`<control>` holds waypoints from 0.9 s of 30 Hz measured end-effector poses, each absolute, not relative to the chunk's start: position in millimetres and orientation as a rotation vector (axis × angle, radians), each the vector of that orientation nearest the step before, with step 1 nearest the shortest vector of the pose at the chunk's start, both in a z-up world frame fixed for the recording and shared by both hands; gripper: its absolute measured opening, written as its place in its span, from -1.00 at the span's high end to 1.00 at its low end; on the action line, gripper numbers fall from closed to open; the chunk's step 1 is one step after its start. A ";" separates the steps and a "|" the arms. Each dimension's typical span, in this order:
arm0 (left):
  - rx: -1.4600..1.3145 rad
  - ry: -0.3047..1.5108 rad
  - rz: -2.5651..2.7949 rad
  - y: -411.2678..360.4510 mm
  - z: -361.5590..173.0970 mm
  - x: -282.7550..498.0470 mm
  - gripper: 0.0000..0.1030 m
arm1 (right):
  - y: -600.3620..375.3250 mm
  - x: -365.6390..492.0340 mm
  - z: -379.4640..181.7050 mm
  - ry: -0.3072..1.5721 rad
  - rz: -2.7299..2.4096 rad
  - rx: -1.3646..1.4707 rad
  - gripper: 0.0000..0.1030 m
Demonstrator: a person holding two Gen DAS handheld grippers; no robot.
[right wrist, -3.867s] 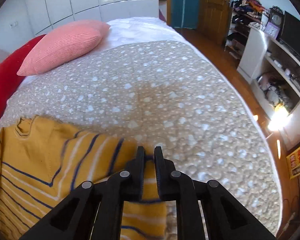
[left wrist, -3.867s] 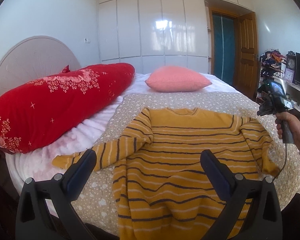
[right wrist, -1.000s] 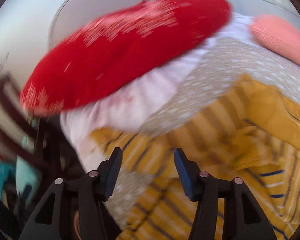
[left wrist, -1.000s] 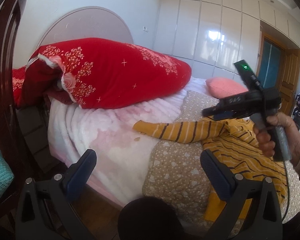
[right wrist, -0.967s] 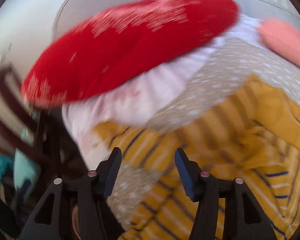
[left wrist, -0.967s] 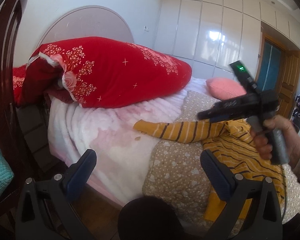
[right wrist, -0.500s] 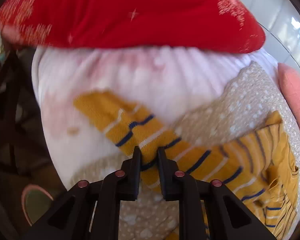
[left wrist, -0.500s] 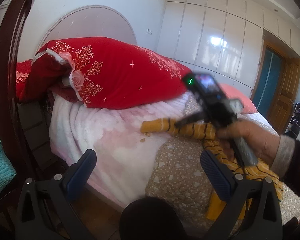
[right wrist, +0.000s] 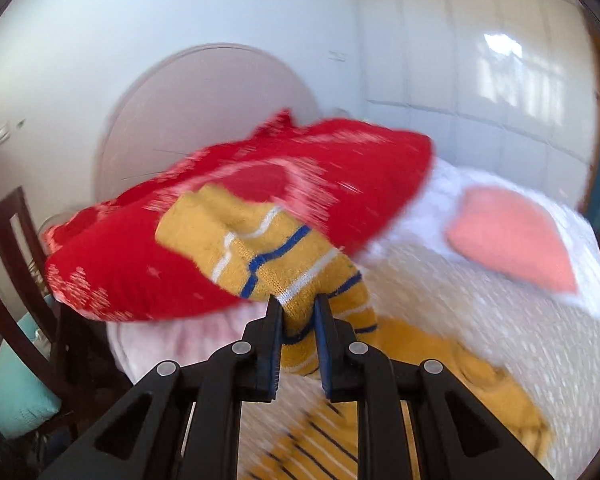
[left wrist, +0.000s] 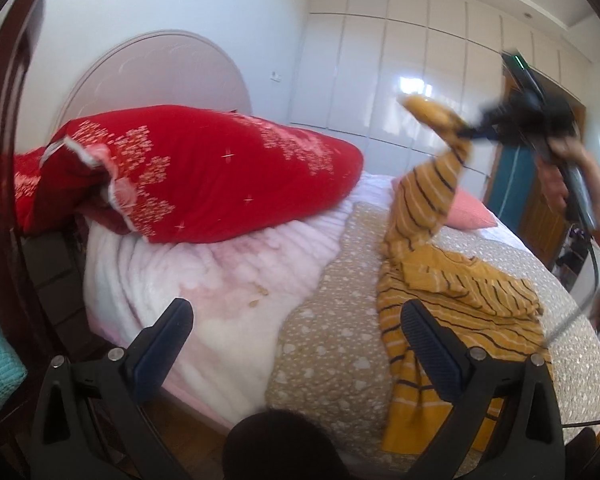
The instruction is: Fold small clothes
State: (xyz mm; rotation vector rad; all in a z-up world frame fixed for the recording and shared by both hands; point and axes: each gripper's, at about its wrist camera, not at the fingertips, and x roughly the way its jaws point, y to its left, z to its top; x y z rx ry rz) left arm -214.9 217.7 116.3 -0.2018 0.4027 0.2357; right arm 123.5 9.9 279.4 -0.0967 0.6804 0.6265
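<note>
Mustard striped sweater (left wrist: 452, 296) body lies at the bed's (left wrist: 340, 344) near edge; right gripper (right wrist: 296, 312) clamps its raised sleeve, motion-blurred. Left gripper (left wrist: 296, 320) jaws spread wide, holding nothing. Hem cut off behind finger (left wrist: 428, 344).

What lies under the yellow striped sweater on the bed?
The yellow striped knit sweater lies on a beige white-dotted quilt, beside a pink fleece blanket. Its raised sleeve is pinched in the right gripper. What is beneath the sweater's body is hidden.
</note>
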 end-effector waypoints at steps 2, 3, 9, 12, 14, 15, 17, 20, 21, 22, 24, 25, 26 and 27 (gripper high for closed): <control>-0.183 0.410 0.220 208.2 117.6 -208.2 -1.00 | -40.8 129.9 252.0 0.732 0.542 -0.064 0.67; -0.175 0.415 0.213 203.5 118.1 -204.9 -1.00 | -74.5 135.3 231.8 0.768 0.484 -0.033 0.66; -0.142 0.451 0.181 177.3 115.4 -183.2 -1.00 | -248.7 142.5 134.4 0.925 0.057 0.105 0.48; -0.142 0.490 0.157 164.9 108.5 -168.3 -1.00 | -301.1 129.8 117.1 0.944 0.024 0.202 0.46; -0.140 0.512 0.135 154.5 101.4 -155.9 -1.00 | -306.1 123.1 118.0 0.926 0.058 0.210 0.31; -0.134 0.526 0.120 147.5 96.0 -147.3 -1.00 | -302.5 119.3 120.1 0.916 0.082 0.199 0.29; -0.119 0.563 0.103 136.5 85.8 -132.2 -1.00 | -289.3 116.7 119.3 0.910 0.150 0.183 0.20; -0.113 0.630 0.058 120.1 70.4 -114.0 -1.00 | -261.8 122.8 107.2 0.937 0.228 0.198 0.16; -0.109 0.641 0.039 114.7 66.9 -111.2 -1.00 | -255.1 126.8 100.6 0.956 0.248 0.210 0.16; -0.102 0.643 0.031 110.8 65.8 -110.5 -1.00 | -247.7 133.7 91.6 0.984 0.269 0.229 0.16; -0.078 0.643 0.027 104.8 64.1 -110.6 -1.00 | -236.4 149.8 76.4 1.035 0.308 0.268 0.21; -0.073 0.642 0.029 103.7 64.5 -110.7 -1.00 | -229.6 161.7 70.9 1.057 0.307 0.270 0.25; -0.070 0.640 0.033 103.4 64.8 -111.3 -1.00 | -225.4 172.4 67.0 1.070 0.278 0.264 0.25; -0.069 0.639 0.038 104.8 64.9 -111.8 -1.00 | -224.2 181.1 61.5 1.075 0.239 0.258 0.25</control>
